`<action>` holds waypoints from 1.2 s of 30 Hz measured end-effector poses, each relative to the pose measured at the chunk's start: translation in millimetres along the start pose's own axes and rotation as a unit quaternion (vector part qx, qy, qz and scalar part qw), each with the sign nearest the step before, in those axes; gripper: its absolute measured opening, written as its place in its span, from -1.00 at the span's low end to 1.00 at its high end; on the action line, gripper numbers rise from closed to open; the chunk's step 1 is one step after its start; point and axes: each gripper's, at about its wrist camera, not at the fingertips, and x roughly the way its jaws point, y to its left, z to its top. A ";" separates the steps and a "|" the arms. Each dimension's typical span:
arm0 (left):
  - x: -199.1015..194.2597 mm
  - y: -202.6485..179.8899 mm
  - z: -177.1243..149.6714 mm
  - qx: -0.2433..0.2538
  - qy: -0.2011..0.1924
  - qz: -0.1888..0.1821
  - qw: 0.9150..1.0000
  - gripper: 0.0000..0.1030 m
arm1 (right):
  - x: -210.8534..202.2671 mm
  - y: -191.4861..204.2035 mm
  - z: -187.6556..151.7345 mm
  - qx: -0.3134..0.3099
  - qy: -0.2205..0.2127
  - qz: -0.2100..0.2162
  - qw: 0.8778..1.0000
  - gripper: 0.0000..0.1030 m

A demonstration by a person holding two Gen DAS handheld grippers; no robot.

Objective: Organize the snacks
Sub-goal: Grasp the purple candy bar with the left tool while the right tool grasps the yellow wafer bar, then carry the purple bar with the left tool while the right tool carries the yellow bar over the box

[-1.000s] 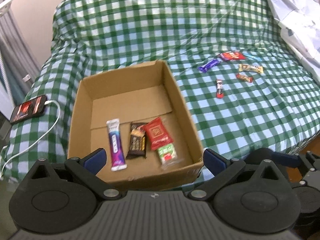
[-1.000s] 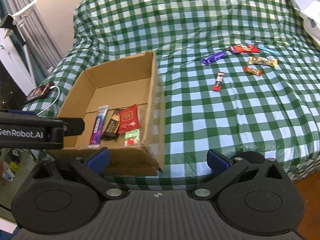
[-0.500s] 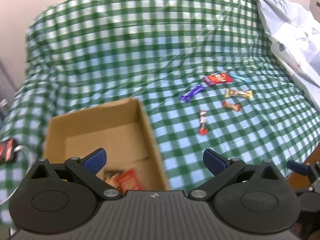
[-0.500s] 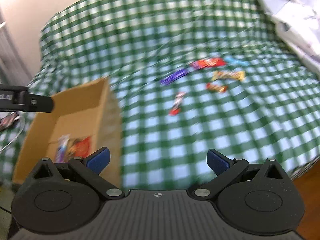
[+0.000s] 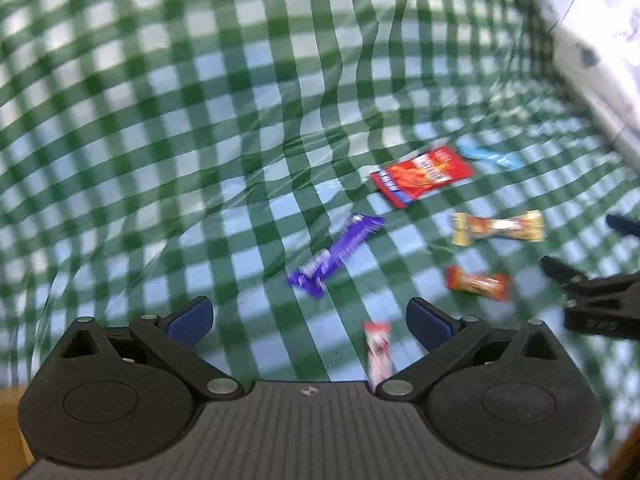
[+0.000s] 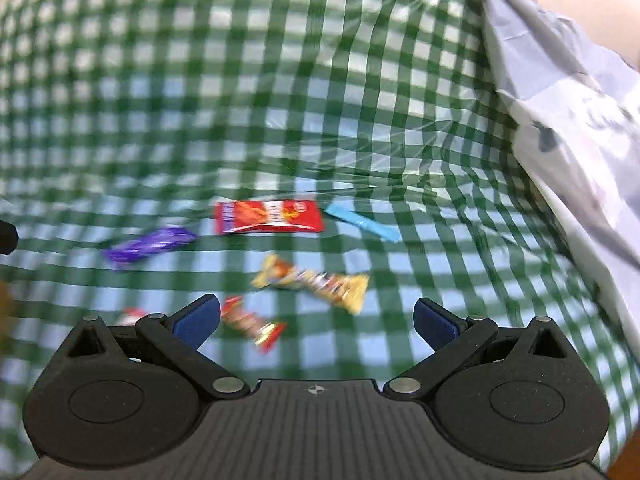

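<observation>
Several wrapped snacks lie loose on the green checked bedspread (image 5: 200, 100). In the left wrist view my left gripper (image 5: 308, 314) is open over the cloth, a purple bar (image 5: 334, 256) just ahead of it and a small red-white bar (image 5: 377, 350) between its fingers' reach. Beyond lie a red packet (image 5: 422, 176), a blue stick (image 5: 490, 156), a yellow bar (image 5: 498, 228) and an orange bar (image 5: 476, 282). My right gripper (image 6: 316, 318) is open too, above the orange bar (image 6: 252, 324) and yellow bar (image 6: 316, 280), with the red packet (image 6: 268, 216), purple bar (image 6: 148, 244) and blue stick (image 6: 362, 222) farther off.
A pale rumpled sheet (image 6: 568, 92) covers the bed's right side. A sliver of the cardboard box (image 5: 10, 432) shows at the lower left of the left wrist view. The right gripper's dark frame (image 5: 600, 304) pokes in at that view's right edge.
Both grippers have swung right and forward, away from the cardboard box and toward the loose snacks, which now look much larger and closer. Both stayed open and empty.
</observation>
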 end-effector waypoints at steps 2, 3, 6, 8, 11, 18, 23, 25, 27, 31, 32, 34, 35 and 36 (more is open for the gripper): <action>39.5 -2.3 12.6 0.014 0.008 -0.004 1.000 0.99 | 39.6 -6.1 5.4 -0.021 0.009 0.005 1.000 0.98; 59.8 -3.8 19.6 0.018 0.020 -0.013 1.000 0.99 | 60.2 -7.7 7.8 -0.034 0.015 0.012 0.999 0.98; 104.1 -8.8 36.9 0.033 0.044 -0.036 0.998 0.99 | 105.4 -4.0 11.7 -0.063 0.026 0.026 0.997 0.98; 128.6 -15.0 48.6 0.033 0.051 -0.029 0.998 0.99 | 128.3 0.2 13.6 -0.082 0.034 0.043 0.995 0.98; 151.9 -22.2 56.6 0.028 0.091 -0.055 0.994 0.14 | 153.1 6.4 10.2 -0.096 0.075 0.065 0.990 0.83; 118.6 -1.8 44.5 -0.021 0.091 -0.094 0.991 -0.75 | 125.7 3.9 2.3 -0.076 0.056 0.077 0.993 -0.50; 29.1 11.5 29.7 -0.032 0.035 -0.108 0.993 -0.75 | 66.7 2.2 10.1 -0.010 0.007 0.050 0.999 -0.50; -15.8 18.7 13.9 -0.041 0.007 -0.122 0.992 -0.75 | 29.5 6.3 8.1 0.006 -0.016 0.057 0.998 -0.50; -61.7 24.7 -8.5 -0.050 -0.015 -0.134 0.990 -0.75 | -17.3 16.8 -2.7 0.023 -0.035 0.072 0.997 -0.50; -148.9 30.6 -70.7 -0.071 -0.036 -0.159 0.984 -0.75 | -111.5 51.7 -39.8 0.051 -0.040 0.117 0.991 -0.50; -168.9 32.0 -87.1 -0.076 -0.037 -0.159 0.984 -0.75 | -137.2 65.7 -51.9 0.050 -0.038 0.134 0.989 -0.50; -203.7 38.0 -120.6 -0.087 -0.039 -0.152 0.984 -0.75 | -182.9 86.9 -69.8 0.053 -0.029 0.162 0.985 -0.50; -220.5 42.2 -137.7 -0.093 -0.038 -0.147 0.984 -0.75 | -202.8 101.2 -80.6 0.053 -0.018 0.182 0.982 -0.50; -234.5 45.1 -155.2 -0.098 -0.035 -0.141 0.985 -0.75 | -222.6 113.5 -88.6 0.051 -0.007 0.197 0.979 -0.50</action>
